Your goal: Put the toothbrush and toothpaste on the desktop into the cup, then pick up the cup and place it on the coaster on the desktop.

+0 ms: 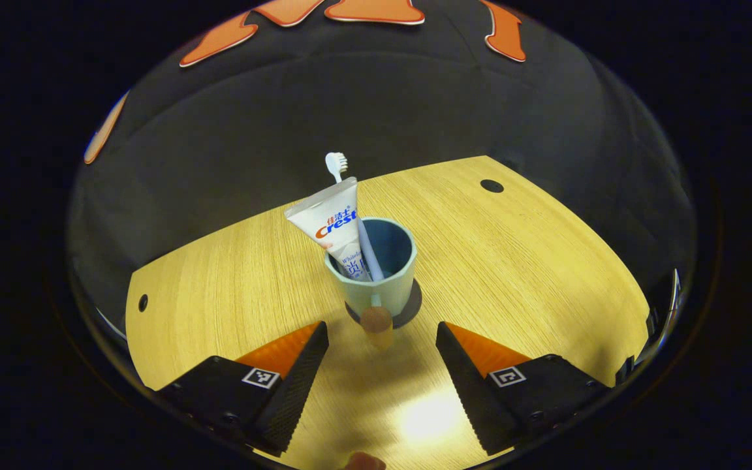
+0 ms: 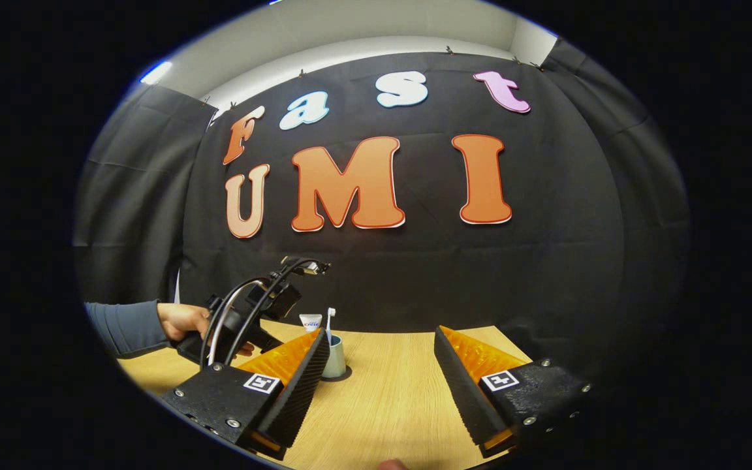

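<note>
A pale blue-green ceramic cup point(image 1: 376, 277) stands upright on a dark round coaster point(image 1: 408, 307) near the middle of a light wood-grain desktop point(image 1: 513, 274), seen in the left gripper view. Only a dark crescent of the coaster shows around the cup's base; the rest lies hidden beneath it. A white toothpaste tube point(image 1: 333, 225) leans out of the cup to the left, crimped end up, its cap end sunk below the rim. A white toothbrush with a pale blue handle point(image 1: 340, 171) stands behind the tube, bristles topmost, most of its handle covered by the tube or inside the cup. A small blurred rounded thing in front of the cup cannot be made out.

The left gripper point(image 1: 382, 346) hangs just short of the cup, its fingers spread wide and holding nothing, apart from the cup.

In the right gripper view, the right gripper point(image 2: 382, 359) is held low over the desktop with fingers wide apart and empty. Its left finger partly covers the distant cup. A hand point(image 2: 183, 320) in a grey-blue sleeve point(image 2: 121, 326), cut off at the forearm, grips the handle of the other gripper, whose cables loop above it and whose fingers are hard to make out here.
</note>
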The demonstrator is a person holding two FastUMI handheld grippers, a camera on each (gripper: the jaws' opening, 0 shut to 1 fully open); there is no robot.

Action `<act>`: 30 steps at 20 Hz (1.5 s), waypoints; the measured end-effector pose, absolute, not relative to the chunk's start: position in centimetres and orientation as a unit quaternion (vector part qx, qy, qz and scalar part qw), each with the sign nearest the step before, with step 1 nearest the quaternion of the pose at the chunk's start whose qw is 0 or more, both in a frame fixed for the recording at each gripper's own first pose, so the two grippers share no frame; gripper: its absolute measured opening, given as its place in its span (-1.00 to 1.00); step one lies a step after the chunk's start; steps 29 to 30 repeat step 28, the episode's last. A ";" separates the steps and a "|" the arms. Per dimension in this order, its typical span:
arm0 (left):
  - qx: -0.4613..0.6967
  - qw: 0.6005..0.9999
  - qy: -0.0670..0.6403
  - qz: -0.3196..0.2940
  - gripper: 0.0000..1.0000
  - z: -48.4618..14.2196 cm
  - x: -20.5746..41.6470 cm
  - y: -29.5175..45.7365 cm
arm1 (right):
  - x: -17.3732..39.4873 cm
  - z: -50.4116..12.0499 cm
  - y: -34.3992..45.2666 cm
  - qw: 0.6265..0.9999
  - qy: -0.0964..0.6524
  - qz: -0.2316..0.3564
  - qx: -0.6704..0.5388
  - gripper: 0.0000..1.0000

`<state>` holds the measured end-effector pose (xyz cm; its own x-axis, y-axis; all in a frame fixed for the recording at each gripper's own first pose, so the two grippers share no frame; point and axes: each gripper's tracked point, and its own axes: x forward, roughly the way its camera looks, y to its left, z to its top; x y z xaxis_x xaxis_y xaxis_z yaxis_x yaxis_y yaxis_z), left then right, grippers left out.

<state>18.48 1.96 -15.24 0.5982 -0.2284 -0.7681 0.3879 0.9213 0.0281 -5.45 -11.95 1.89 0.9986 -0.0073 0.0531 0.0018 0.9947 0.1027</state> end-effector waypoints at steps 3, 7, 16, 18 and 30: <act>0.153 0.913 0.347 -0.152 0.99 -14.2 20.1 2.5 | -5.3 2.5 -10.5 0.998 -0.038 0.004 0.048 0.93; 0.148 0.938 0.289 -0.125 1.00 -11.0 20.5 1.8 | -4.3 3.2 -8.1 0.997 -0.051 0.016 0.048 0.93; 0.093 0.989 0.103 -0.043 0.98 -6.7 22.0 2.1 | -2.3 5.1 -4.8 0.994 -0.104 0.003 0.019 0.93; 0.084 0.995 0.053 -0.022 0.99 -4.6 22.1 3.2 | -1.9 4.9 -4.0 0.994 -0.107 0.003 0.015 0.93; 0.033 0.997 -0.069 -0.003 0.97 -1.2 22.2 3.6 | 0.9 5.3 -1.2 0.992 -0.128 0.006 -0.010 1.00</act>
